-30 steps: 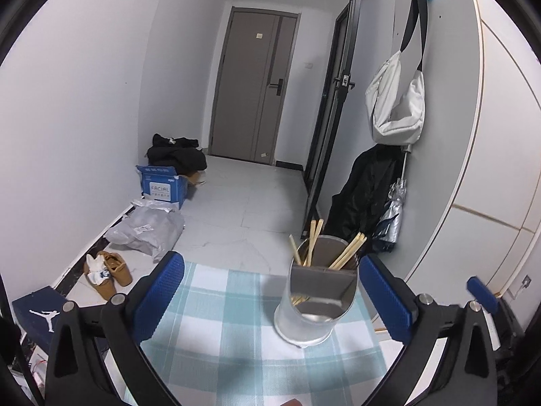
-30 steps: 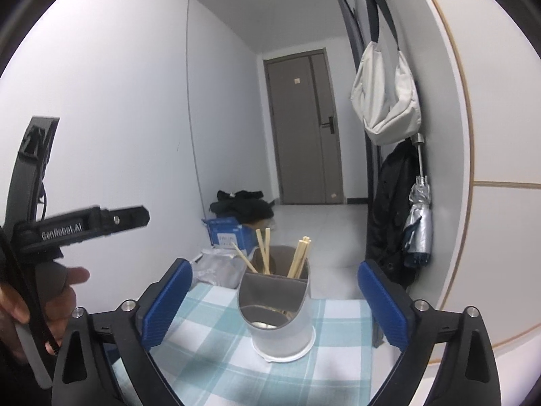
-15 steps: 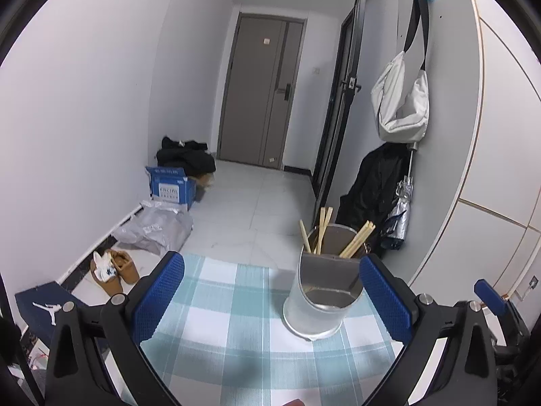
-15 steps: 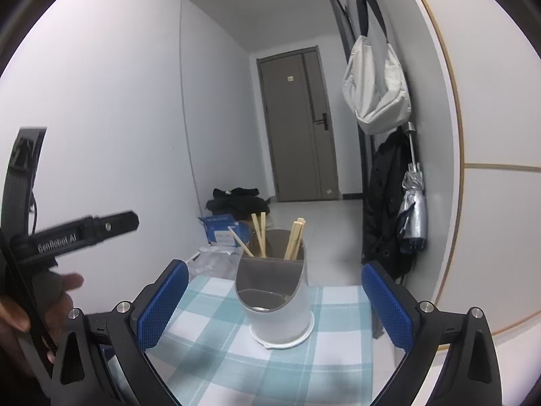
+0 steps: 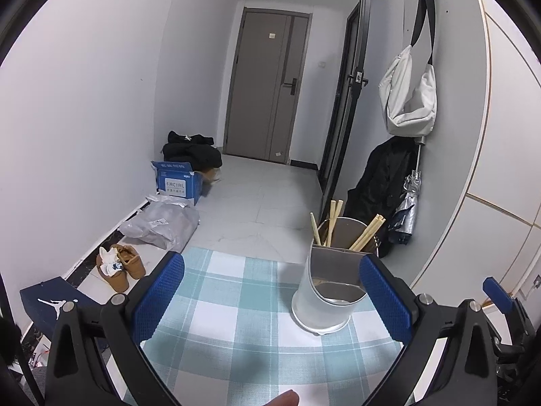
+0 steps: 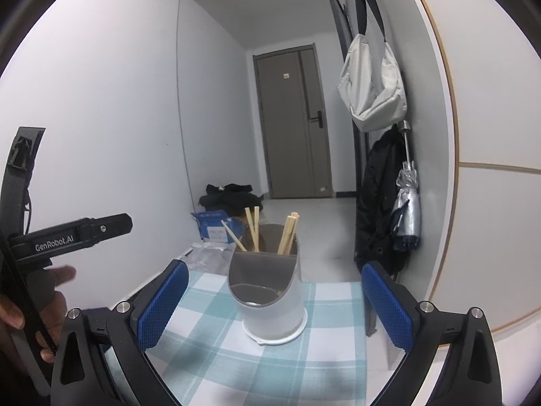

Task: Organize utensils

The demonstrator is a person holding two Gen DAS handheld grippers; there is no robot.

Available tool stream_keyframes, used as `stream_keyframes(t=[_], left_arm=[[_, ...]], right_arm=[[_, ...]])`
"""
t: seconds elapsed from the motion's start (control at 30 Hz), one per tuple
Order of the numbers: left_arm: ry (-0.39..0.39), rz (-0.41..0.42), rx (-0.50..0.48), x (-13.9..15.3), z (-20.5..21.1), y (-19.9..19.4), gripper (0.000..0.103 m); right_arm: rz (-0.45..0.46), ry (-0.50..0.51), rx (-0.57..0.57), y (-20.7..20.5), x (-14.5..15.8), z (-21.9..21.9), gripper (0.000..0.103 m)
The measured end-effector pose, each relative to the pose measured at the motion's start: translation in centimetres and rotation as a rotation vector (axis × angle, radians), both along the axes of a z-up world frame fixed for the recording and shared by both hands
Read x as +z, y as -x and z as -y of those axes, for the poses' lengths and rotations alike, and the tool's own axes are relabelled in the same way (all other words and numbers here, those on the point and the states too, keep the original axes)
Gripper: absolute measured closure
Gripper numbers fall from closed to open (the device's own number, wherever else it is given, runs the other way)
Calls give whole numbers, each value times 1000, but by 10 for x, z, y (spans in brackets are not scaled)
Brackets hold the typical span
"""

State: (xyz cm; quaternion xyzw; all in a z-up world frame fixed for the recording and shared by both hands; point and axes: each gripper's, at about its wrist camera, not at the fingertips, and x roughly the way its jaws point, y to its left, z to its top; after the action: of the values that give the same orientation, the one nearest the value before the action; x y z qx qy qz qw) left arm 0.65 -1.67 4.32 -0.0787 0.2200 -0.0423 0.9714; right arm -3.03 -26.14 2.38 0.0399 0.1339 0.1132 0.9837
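I have a checked blue-and-white tablecloth under both cameras, covering a small table that ends at a tiled hallway floor. On it stands the utensil holder, a pale cylinder with a cut-away front and a grey inner lining, sitting on a shallow drip base; in my right view it is almost centred between the fingers, in my left view it sits off toward the right finger. Several wooden chopsticks lean in its rear compartment, splayed in different directions; the lower front compartment looks empty, though I cannot see its floor fully. My left gripper is spread wide with nothing between the blue pads, and my right gripper is likewise spread wide and empty, both short of the holder. I judge the holder light and likely to slide or tip on cloth if pushed high up, so I would steady it low on the wall near the base. The chopsticks look stiff, thin and smooth; I would pinch one across its shaft just above the rim, squarely, since a slanted grip could let it twist out.
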Motion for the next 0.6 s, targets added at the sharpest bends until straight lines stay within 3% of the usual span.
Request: stream_keyframes(t=[0.6], left_arm=[[28,-11,-38,0,-4,1,1]], right_arm=[[5,35,6,2,-1,-5,0]])
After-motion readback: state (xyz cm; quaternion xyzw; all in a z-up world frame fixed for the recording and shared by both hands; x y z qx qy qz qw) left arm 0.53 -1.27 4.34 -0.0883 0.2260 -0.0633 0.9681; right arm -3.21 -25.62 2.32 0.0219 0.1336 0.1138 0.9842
